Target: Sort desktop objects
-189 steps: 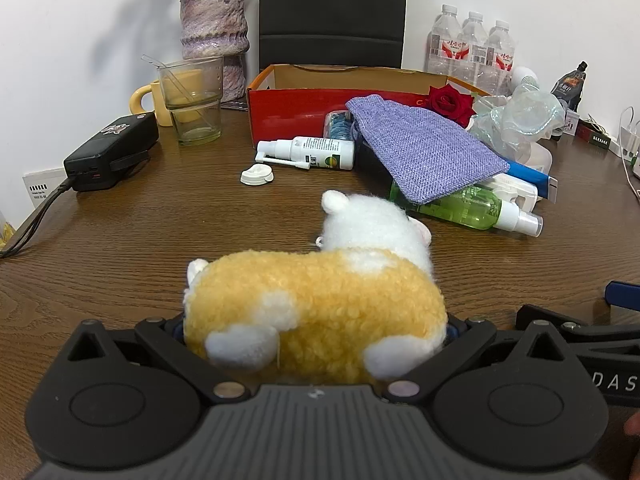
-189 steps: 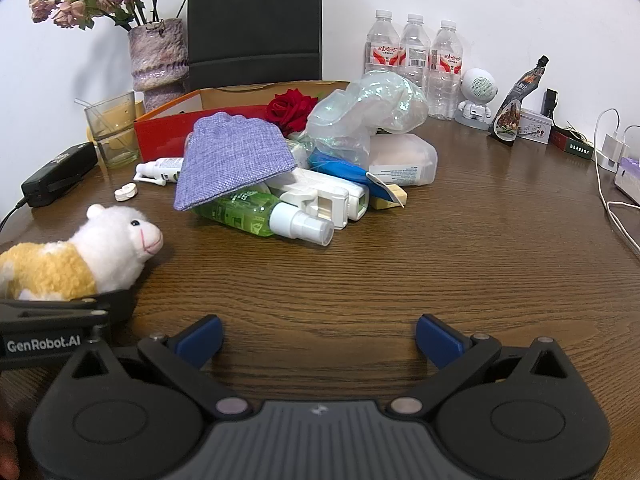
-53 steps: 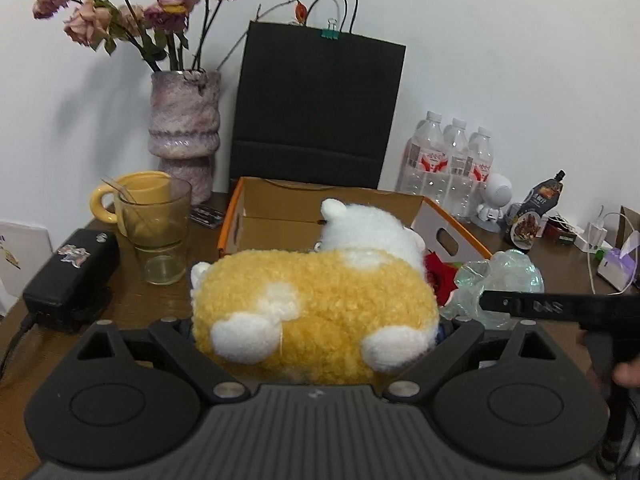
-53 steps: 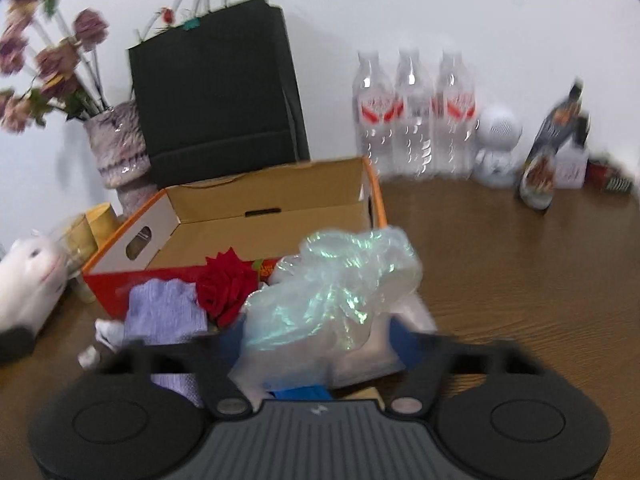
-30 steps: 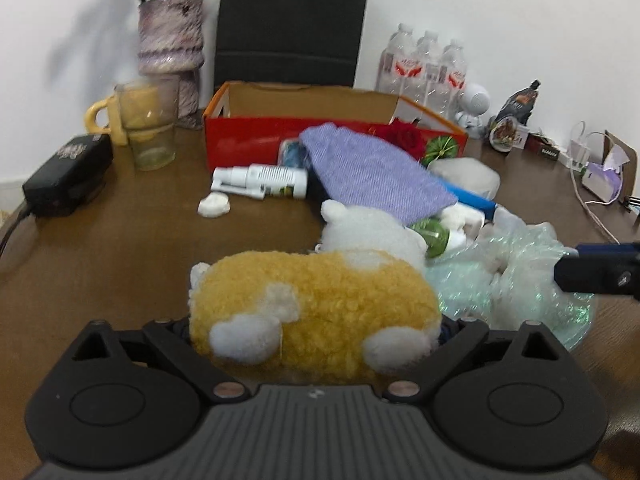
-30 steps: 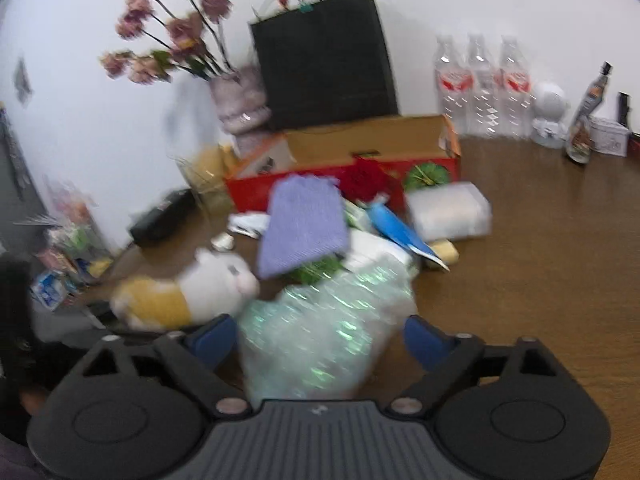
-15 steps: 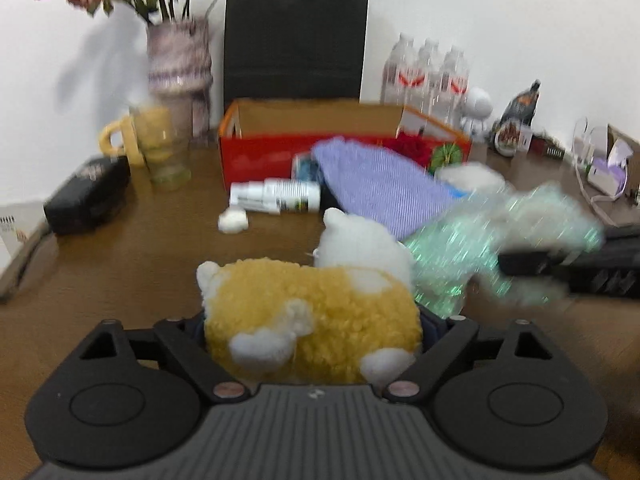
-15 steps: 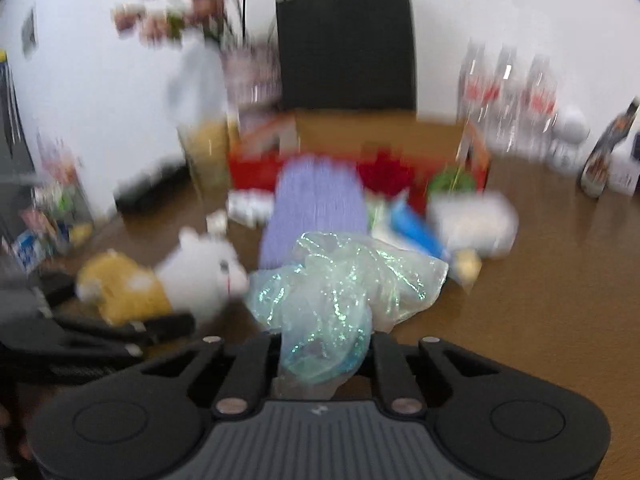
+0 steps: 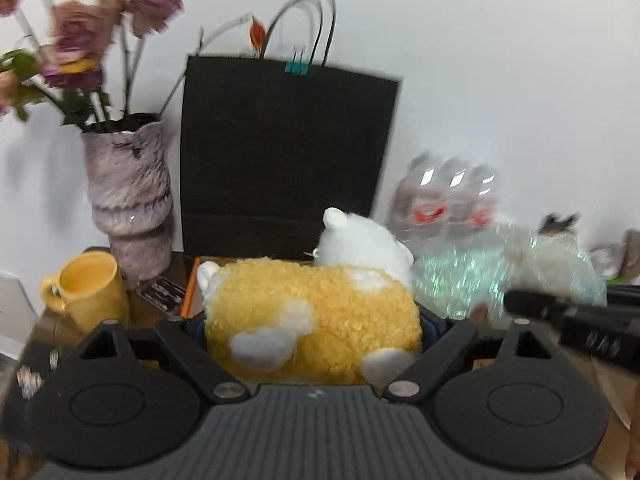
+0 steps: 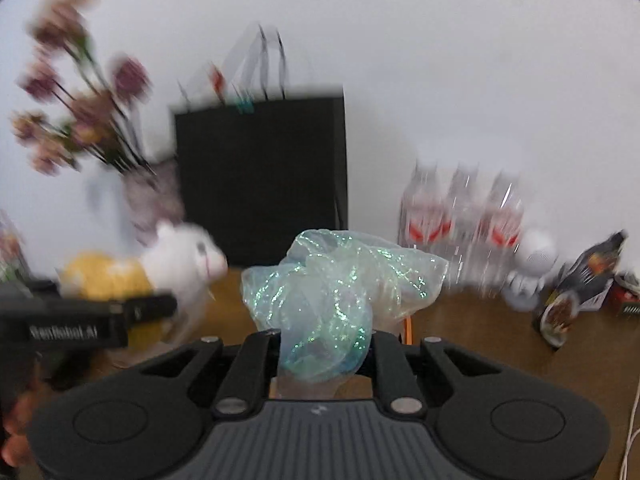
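Observation:
A yellow and white plush sheep (image 9: 312, 304) sits between the fingers of my left gripper (image 9: 312, 324), which is shut on its body and holds it in the air. My right gripper (image 10: 324, 344) is shut on a crumpled iridescent plastic bag (image 10: 332, 292), also lifted. In the left wrist view the bag (image 9: 500, 272) and the right gripper (image 9: 560, 312) hang just to the right of the sheep. In the right wrist view the sheep (image 10: 184, 264) and the left gripper (image 10: 100, 316) are at the left. An orange box edge (image 9: 190, 292) shows under the sheep. Both views are blurred.
A black paper bag (image 9: 280, 152) stands against the wall behind the box. Left of it are a vase of dried flowers (image 9: 128, 196) and a yellow mug (image 9: 88, 292). Water bottles (image 10: 460, 216), a white toy robot (image 10: 532, 268) and a dark pouch (image 10: 580, 288) stand at the right on the wooden table (image 10: 480, 328).
Both grippers have risen and moved toward the back wall with their loads. The right gripper, open around the plastic bag a second ago, has shut on it. The pile on the table has dropped out of view.

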Motion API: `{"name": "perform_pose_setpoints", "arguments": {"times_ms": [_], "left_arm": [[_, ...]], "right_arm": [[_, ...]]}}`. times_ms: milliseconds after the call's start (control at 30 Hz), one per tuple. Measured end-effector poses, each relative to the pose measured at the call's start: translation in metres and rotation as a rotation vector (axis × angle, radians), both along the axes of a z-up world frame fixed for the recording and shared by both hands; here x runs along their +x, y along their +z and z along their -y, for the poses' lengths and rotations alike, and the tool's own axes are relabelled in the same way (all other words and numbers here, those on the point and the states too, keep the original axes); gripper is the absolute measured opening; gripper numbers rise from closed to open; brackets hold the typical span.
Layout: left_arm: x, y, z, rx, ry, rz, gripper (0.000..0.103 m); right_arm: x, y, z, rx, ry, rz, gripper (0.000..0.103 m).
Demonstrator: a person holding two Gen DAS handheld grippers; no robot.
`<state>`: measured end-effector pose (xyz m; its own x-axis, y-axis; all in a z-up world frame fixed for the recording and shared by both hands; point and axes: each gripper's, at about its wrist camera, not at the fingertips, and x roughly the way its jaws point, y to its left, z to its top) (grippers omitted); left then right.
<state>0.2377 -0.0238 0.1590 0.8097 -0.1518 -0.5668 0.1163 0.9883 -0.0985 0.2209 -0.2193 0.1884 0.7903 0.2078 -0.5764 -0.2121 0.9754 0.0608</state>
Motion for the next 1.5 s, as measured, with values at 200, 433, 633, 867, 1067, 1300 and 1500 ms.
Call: {"name": "perform_pose_setpoints", "arguments": {"times_ms": [200,433,633,867,1067,1300,1500], "left_arm": [[0.072,-0.056,-0.009,0.025,0.057,-0.187,0.09],[0.1,-0.087,-0.027,0.011,0.132,-0.276,0.102],[0.088,-0.055,-0.036,-0.025,0.102,-0.264,0.103],[0.056,-0.017,-0.033,-0.013,0.086,-0.271,0.103],[-0.002,-0.013,-0.03,0.021,0.094,-0.25,0.103],[-0.108,-0.037,-0.025,0.038,0.043,-0.167,0.103],[-0.202,-0.086,-0.033,0.036,0.084,-0.113,0.103]], "right_arm": [[0.08,-0.048,-0.016,-0.004,-0.009,-0.157,0.012],[0.131,-0.098,-0.027,0.007,-0.041,-0.275,0.065],[0.114,-0.067,-0.012,-0.006,-0.147,-0.258,0.082],[0.074,-0.024,-0.018,-0.041,-0.085,-0.274,0.084],[0.014,-0.016,-0.02,0.023,-0.048,-0.246,0.085],[-0.088,-0.032,-0.02,0.044,-0.009,-0.15,0.085],[-0.184,-0.079,-0.023,0.062,0.039,-0.041,0.094]]}}
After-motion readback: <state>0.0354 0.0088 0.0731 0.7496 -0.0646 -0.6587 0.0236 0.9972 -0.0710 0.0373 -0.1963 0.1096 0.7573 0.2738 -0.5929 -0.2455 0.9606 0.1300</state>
